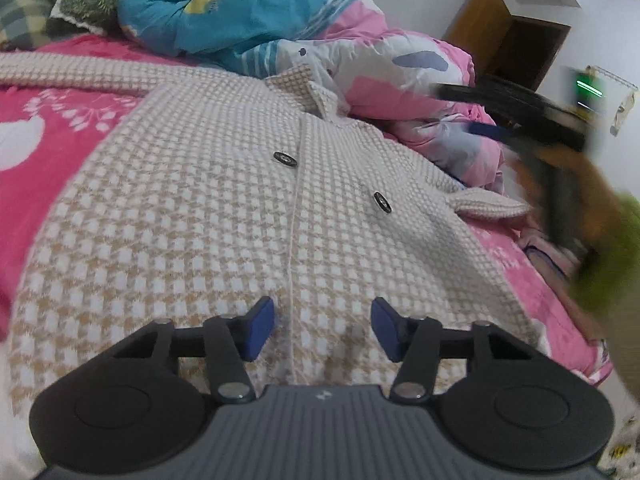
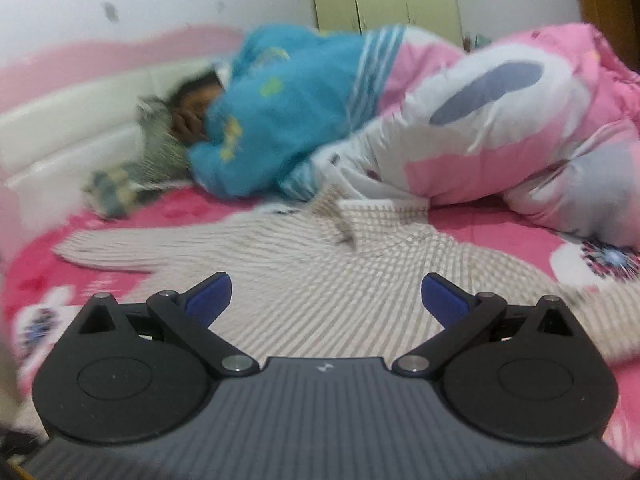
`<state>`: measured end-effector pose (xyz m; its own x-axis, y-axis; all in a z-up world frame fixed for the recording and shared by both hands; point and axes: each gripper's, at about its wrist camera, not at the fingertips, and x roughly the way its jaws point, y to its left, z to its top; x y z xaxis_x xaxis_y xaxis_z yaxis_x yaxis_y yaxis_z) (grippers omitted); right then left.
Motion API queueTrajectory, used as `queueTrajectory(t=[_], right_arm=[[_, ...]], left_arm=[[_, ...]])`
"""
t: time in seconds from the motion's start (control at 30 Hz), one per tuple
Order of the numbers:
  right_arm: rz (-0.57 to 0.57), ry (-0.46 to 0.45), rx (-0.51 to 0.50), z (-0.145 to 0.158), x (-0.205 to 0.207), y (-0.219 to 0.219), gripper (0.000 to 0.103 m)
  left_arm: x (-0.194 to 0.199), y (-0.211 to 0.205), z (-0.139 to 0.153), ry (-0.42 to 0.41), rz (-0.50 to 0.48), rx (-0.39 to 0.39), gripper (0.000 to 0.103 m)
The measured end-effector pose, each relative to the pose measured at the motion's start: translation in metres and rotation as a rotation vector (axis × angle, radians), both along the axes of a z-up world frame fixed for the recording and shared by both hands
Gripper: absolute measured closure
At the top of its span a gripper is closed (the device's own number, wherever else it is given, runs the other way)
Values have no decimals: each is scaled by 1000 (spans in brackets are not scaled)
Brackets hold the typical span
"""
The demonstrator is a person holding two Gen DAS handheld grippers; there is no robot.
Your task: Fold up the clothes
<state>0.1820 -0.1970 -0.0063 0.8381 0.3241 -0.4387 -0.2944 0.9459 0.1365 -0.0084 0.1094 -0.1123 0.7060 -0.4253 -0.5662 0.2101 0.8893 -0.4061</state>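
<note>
Left wrist view, L to R:
- Bed sheet (image 1: 48, 92): bright pink w/ white print, covers mattress.
- Pillows (image 1: 60, 4): green/check, top L corner.
- Cardigan (image 1: 192, 208): beige-and-white check knit, laid flat face-up on sheet, fills centre; one sleeve runs off to L edge, collar at far end touching the quilt.
- Buttons: two dark ones, upper (image 1: 285, 159) and lower (image 1: 382, 202), either side of front seam.
- Left gripper (image 1: 323, 328): blue pads part-spread, low over cardigan hem, front seam between them; pads not pinching fabric.
- Quilt (image 1: 380, 60): pink/white/blue, heaped behind collar.
- Right gripper (image 1: 532, 120): blurred dark shape at R edge, above the sleeve; jaws can't tell here.
- Wooden cabinet (image 1: 508, 40): top R.

Right wrist view, L to R:
- Right gripper (image 2: 326, 300): pads spread wide, nothing between, above cardigan (image 2: 320, 280).
- Person (image 2: 192, 112): lying under blue cover, far L-centre.
- Quilt (image 2: 500, 140): R side.
</note>
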Motion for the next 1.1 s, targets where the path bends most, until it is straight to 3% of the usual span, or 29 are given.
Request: queueTrajectory(t=[0.13,0.23,0.33,0.5,0.6,0.7,0.83,0.9,0.97,1.03,1.1], right_arm=[[-42,30,-103,-27,99,30,3],[-32,9,-231,-51,157,61,16],[-20,7,-325,-69,197,83,34],[-34,35,-430,-92,245,100,44],[-47,35,-424,-96,256,94,48],[-83,24,-330,-87,252,79,61],[-150,46,-86,-77,244,49,69],[-192,77,69,-75,242,31,79],[-215,110,143,-79,248,21,87],[-215,126,146,-82,250,17,91],[-209,106,155,-78,248,15,92]], left_arm=[[0,-1,-2,-36,-16,22,57],[1,3,-5,-41,-18,-11,57],[4,11,-9,-31,-3,-86,57],[7,18,-13,-30,-6,-135,58],[9,18,-13,-31,-17,-139,58],[10,19,-14,-32,-24,-143,58],[10,19,-13,-36,-31,-134,58],[10,17,-12,-39,-35,-121,58],[11,13,-12,-41,-34,-95,58],[13,9,-11,-42,-29,-64,66],[15,5,-10,-43,-8,-33,87]])
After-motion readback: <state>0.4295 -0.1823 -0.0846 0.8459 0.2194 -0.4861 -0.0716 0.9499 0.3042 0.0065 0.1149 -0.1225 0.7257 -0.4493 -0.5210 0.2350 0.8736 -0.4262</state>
